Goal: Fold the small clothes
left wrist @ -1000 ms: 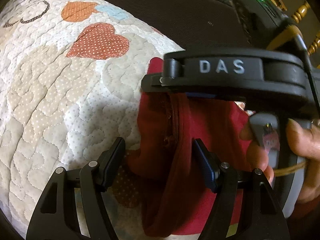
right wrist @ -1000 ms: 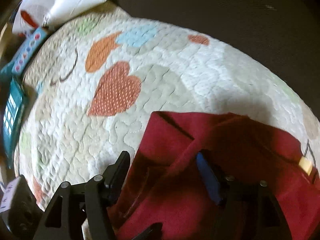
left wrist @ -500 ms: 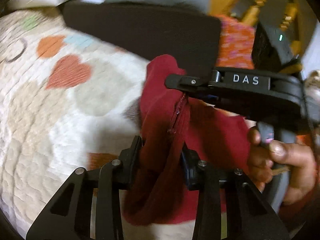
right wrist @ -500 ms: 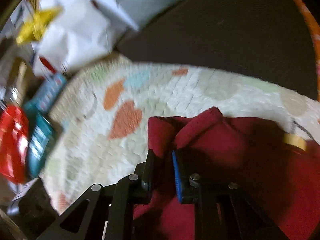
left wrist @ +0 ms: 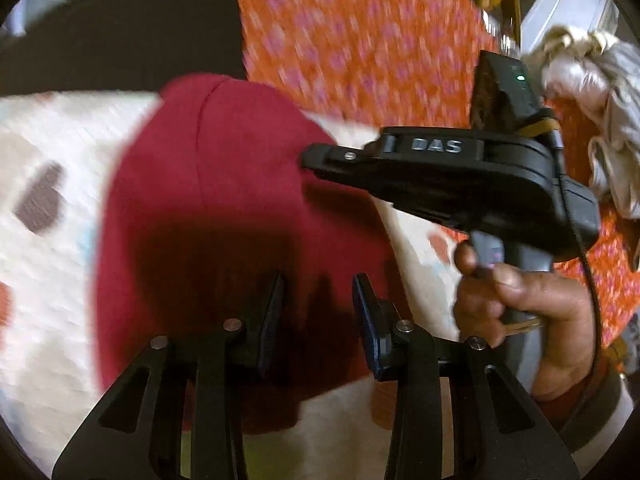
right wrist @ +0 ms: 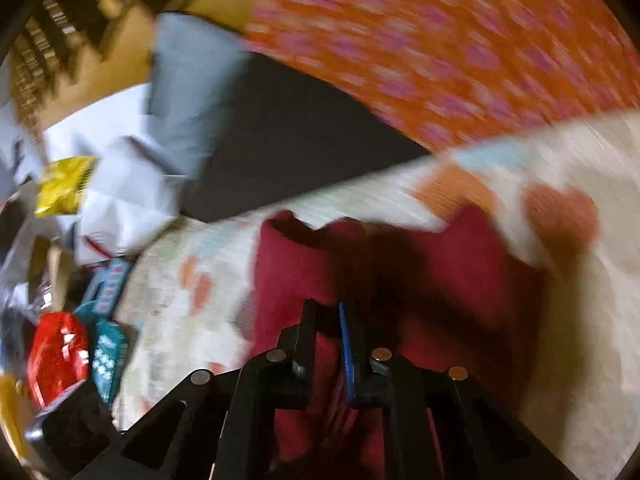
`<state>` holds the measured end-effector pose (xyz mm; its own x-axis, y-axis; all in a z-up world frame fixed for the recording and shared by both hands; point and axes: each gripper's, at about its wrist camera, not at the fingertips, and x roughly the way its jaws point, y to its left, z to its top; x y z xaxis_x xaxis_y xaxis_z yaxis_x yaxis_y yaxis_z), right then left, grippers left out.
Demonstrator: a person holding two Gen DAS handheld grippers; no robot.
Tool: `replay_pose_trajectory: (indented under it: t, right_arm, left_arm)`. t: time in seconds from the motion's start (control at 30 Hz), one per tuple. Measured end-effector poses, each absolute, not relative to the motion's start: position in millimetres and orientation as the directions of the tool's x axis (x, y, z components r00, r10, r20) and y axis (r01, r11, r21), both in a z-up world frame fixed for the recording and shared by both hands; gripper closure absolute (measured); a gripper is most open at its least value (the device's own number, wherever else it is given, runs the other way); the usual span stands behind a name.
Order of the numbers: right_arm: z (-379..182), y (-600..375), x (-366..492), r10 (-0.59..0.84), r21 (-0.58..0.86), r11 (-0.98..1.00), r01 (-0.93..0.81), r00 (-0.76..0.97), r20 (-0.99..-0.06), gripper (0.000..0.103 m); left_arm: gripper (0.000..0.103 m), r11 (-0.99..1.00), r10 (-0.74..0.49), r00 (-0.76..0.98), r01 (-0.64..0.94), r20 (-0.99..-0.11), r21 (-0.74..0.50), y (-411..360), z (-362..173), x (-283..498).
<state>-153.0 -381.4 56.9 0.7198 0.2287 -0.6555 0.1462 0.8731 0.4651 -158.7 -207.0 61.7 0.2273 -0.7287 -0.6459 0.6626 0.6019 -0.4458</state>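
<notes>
Mid-fold: the right gripper (right wrist: 328, 322) is closing its jaws on the red garment (right wrist: 292, 264); the left gripper (left wrist: 318, 312) grips it too. Next, lay the lifted edge flat on the quilt (left wrist: 48, 280).

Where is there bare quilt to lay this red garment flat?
Free: the quilt right of the red garment, below the orange patterned fabric. A narrower strip lies left of the garment. Crowded: the packets and white bag at the quilt's left edge.

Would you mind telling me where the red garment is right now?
The red garment lies on the heart-patterned quilt, centre in both wrist views. It runs between the left gripper's fingers, the right gripper closing on it, with the orange patterned fabric beyond.
</notes>
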Motion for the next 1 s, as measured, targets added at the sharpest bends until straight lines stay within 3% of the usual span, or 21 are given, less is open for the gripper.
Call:
replay_pose_trajectory:
  t: [0.1, 0.2, 0.3, 0.43, 0.5, 0.57, 0.6, 0.63, 0.73, 0.9, 1.0]
  right_arm:
    - [27, -411, -165, 0.256, 0.575, 0.785, 0.229, 0.726, -0.638, 0.089]
    - [30, -427, -188, 0.285, 0.682, 0.707, 0.189, 0.806, -0.519, 0.051]
    - [41, -413, -189, 0.32, 0.671, 0.732, 0.12, 0.808, -0.494, 0.047]
    - [40, -384, -166, 0.313, 0.582, 0.805, 0.114, 0.752, -0.58, 0.043]
    - [26, -379, -154, 0.265, 0.519, 0.837, 0.174, 0.701, -0.662, 0.043]
    - [16, -372, -145, 0.298, 0.538, 0.827, 0.165, 0.683, -0.667, 0.043]
    - [12, -364, -139, 0.319, 0.547, 0.824, 0.144, 0.68, -0.661, 0.048]
    - [11, -360, -137, 0.308, 0.532, 0.835, 0.141, 0.681, -0.664, 0.065]
    - [21, -351, -136, 0.288, 0.499, 0.858, 0.12, 0.692, -0.662, 0.081]
    - [70, -374, -168, 0.221, 0.413, 0.908, 0.074, 0.752, -0.621, 0.082]
    - [78, -398, -181, 0.145, 0.355, 0.926, 0.127, 0.749, -0.647, 0.082]
  left_arm:
    - [0.068, 0.614, -0.697, 0.254, 0.694, -0.67, -0.376, -208, 70, -167]
    - [0.068, 0.604, -0.701, 0.265, 0.714, -0.662, -0.354, -180, 91, -173]
    - [0.068, 0.643, -0.679, 0.313, 0.69, -0.664, -0.333, -154, 101, -167]
    - [0.068, 0.731, -0.603, 0.423, 0.632, -0.677, -0.256, -129, 89, -161]
    - [0.068, 0.757, -0.575, 0.427, 0.602, -0.698, -0.256, -122, 75, -157]
    - [0.068, 0.758, -0.575, 0.394, 0.585, -0.717, -0.287, -122, 62, -152]
    - [0.068, 0.76, -0.567, 0.384, 0.585, -0.729, -0.283, -124, 59, -151]
    - [0.068, 0.761, -0.56, 0.384, 0.589, -0.734, -0.272, -125, 57, -152]
    - [0.068, 0.749, -0.566, 0.398, 0.614, -0.722, -0.248, -128, 70, -158]
    - [0.068, 0.72, -0.623, 0.419, 0.637, -0.661, -0.275, -139, 98, -156]
    - [0.068, 0.711, -0.627, 0.398, 0.645, -0.67, -0.282, -159, 93, -154]
